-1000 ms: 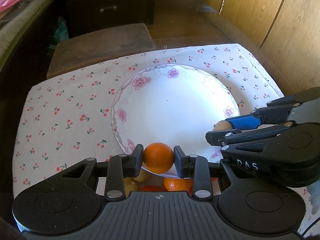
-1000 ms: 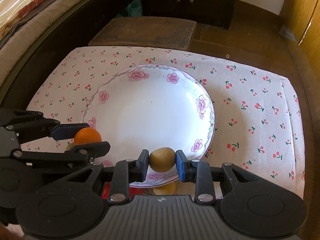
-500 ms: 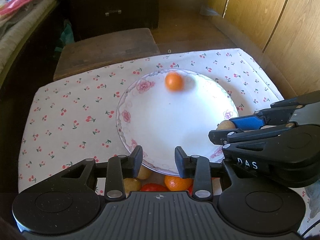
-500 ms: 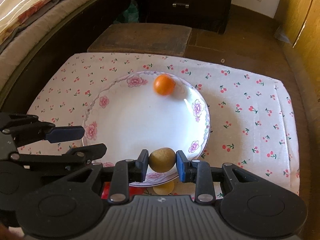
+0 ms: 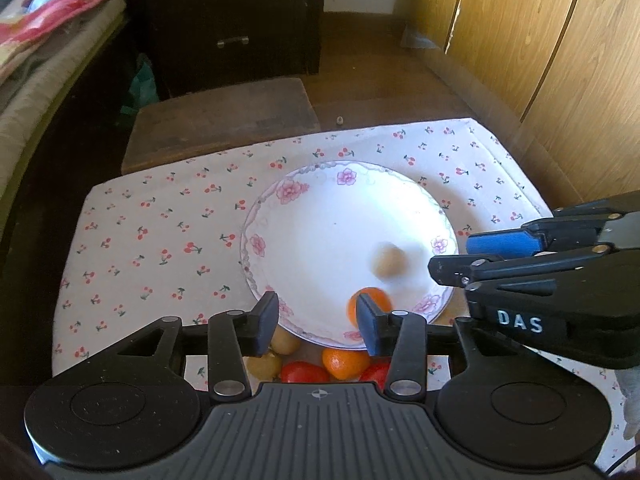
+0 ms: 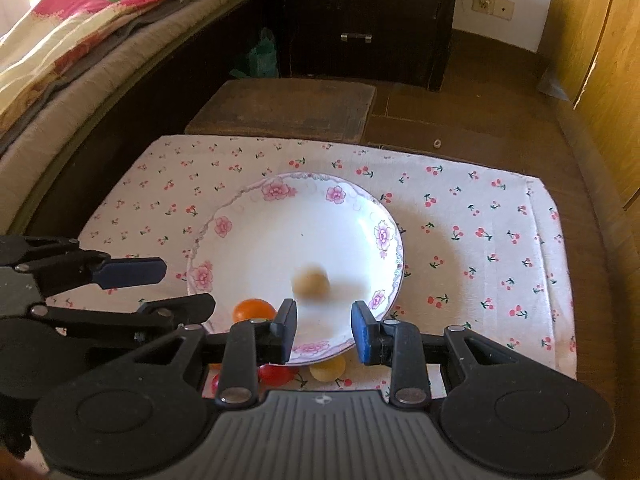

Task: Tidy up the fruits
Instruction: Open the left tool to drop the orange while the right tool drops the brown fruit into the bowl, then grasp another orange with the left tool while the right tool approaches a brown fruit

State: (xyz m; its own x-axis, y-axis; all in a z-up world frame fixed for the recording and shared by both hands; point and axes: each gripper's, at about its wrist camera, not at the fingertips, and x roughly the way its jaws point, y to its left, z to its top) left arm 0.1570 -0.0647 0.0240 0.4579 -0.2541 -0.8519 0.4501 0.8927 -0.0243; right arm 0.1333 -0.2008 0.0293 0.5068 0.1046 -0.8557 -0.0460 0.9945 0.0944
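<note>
A white flowered plate lies on the cherry-print cloth. An orange rests on the plate near its front rim. A tan round fruit, blurred by motion, is on the plate beside it. My left gripper is open and empty above the plate's near rim. My right gripper is open and empty, just behind the tan fruit; it also shows in the left wrist view.
Several loose fruits lie on the cloth below the plate's near edge: an orange, red ones, yellow ones. A dark wooden stool, a dresser, a bed and wooden doors surround the cloth.
Both grippers have opened and pulled up and back. The orange rolled from the plate's far side to its near rim. The tan fruit left the right gripper and is moving on the plate.
</note>
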